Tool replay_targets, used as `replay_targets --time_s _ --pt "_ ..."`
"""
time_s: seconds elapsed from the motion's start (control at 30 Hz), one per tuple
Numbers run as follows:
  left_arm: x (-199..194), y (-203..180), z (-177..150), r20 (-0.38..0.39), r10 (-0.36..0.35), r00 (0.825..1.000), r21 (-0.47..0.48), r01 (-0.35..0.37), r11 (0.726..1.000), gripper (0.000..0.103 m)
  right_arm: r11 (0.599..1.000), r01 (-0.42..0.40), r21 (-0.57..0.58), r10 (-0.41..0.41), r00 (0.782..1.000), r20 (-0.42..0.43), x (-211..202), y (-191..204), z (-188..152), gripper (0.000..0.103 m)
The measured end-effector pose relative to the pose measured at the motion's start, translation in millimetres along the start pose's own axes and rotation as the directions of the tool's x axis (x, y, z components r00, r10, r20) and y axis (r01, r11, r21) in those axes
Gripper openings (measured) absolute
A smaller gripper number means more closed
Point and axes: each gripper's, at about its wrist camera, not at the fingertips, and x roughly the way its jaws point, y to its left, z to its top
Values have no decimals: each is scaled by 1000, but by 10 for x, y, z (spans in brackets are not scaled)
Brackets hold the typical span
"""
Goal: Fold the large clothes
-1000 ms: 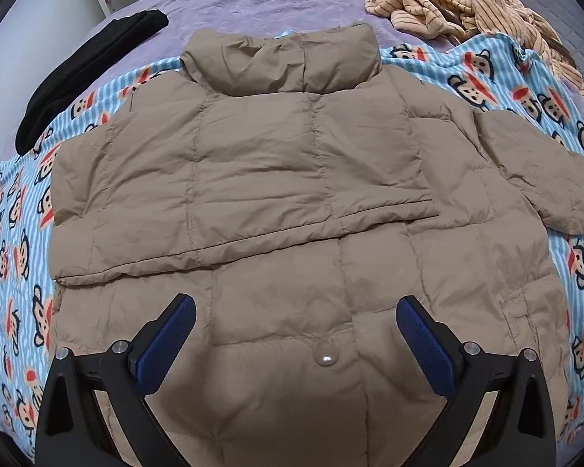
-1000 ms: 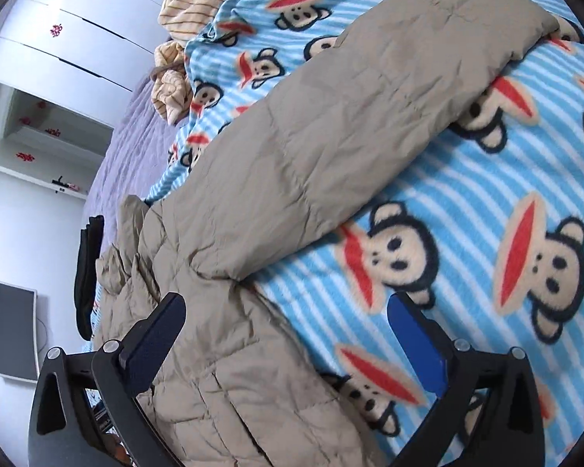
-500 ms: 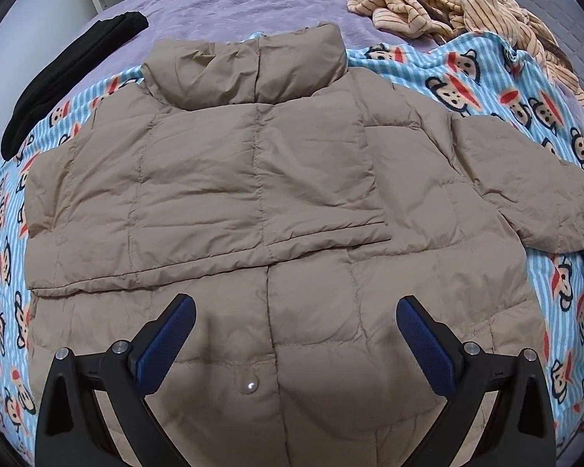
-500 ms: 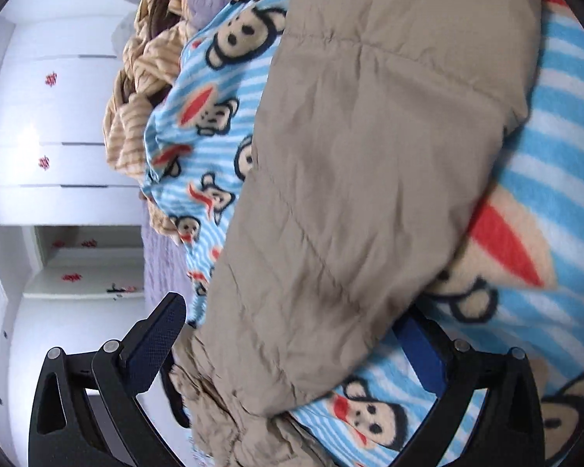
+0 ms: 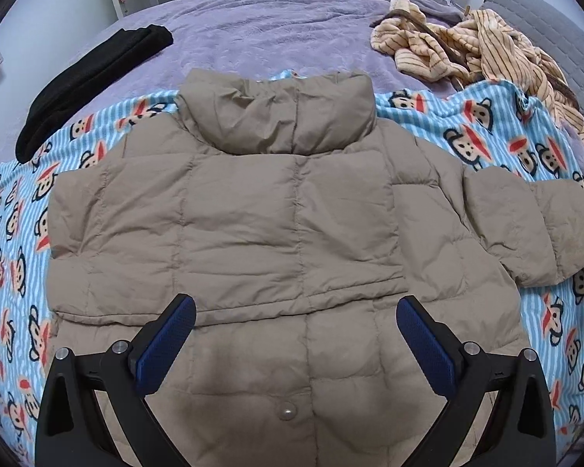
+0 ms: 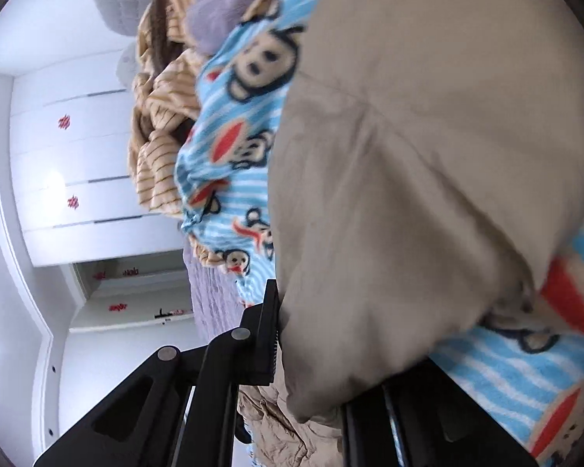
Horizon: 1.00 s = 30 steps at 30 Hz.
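Note:
A tan puffer jacket (image 5: 253, 214) lies flat on a blue monkey-print blanket (image 5: 15, 233), collar at the far side, its left sleeve folded across the body. My left gripper (image 5: 296, 334) is open and empty, hovering above the jacket's lower half near a snap button (image 5: 287, 412). The right sleeve (image 5: 525, 229) stretches out to the right. My right gripper (image 6: 311, 354) is shut on that sleeve's cuff (image 6: 408, 194), with the tan fabric pinched between its fingers and filling most of the right wrist view.
A black folded garment (image 5: 89, 81) lies at the far left on the purple bedspread (image 5: 272, 27). A heap of striped beige clothes (image 5: 479, 54) sits at the far right. White wardrobe doors (image 6: 89, 179) show in the right wrist view.
My right gripper moved onto the sleeve cuff and closed on it. My left gripper drew back, so more of the jacket and bed shows.

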Motion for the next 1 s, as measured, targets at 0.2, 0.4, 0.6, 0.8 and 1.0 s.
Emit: replay_targets --time_s 0.2,0.4,0.6,0.8,1.0 --pt "-24 431 52 22 41 999 -75 -39 996 103 940 -60 -336 19 992 -125 415 1061 -519 10" --pt "-3 856 26 33 63 997 -129 -58 990 103 691 -120 -713 -104 959 -262 1209 1984 -1802 10" --pt "39 1180 -19 49 82 995 -147 -74 986 103 515 -134 -846 -322 885 -337 2024 1812 -3079 10" --pt "158 1349 -63 36 52 998 -184 -45 982 103 566 -24 -824 -476 807 -350 2469 1083 -3301 10" --pt "397 1235 -35 -11 -5 1000 -181 3 983 103 661 35 -750 -487 780 -393 2540 831 -3106 41"
